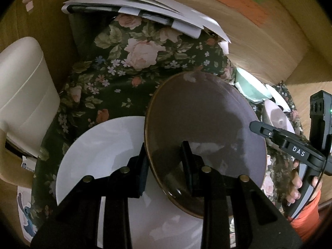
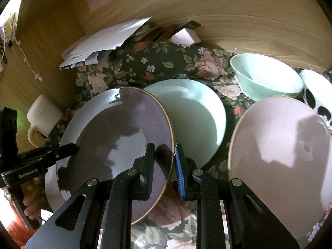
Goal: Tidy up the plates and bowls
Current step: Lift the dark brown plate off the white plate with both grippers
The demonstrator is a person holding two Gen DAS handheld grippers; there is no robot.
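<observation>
A dark purple plate (image 1: pixel 203 114) with a thin gold rim is held up between both grippers, tilted. My left gripper (image 1: pixel 165 157) is shut on its near-left rim, one finger inside the plate and one outside. My right gripper (image 2: pixel 165 159) is shut on the plate's (image 2: pixel 120 128) right rim; in the left wrist view the right gripper (image 1: pixel 257 126) meets the plate's right edge. The left gripper (image 2: pixel 70 148) shows at the plate's left edge. A white plate (image 1: pixel 99 145) lies under the purple one, partly hidden. A mint plate (image 2: pixel 197 120), a pink plate (image 2: pixel 280 155), a mint bowl (image 2: pixel 265 76) and a spotted bowl (image 2: pixel 317 97) sit to the right.
Everything rests on a floral cloth (image 1: pixel 116 76) boxed in by wooden walls (image 2: pixel 228 20). A heap of papers (image 1: pixel 145 6) lies at the back. A white mug (image 2: pixel 43 116) stands at the left. A person's hand in an orange sleeve (image 1: pixel 305 217) holds the right gripper.
</observation>
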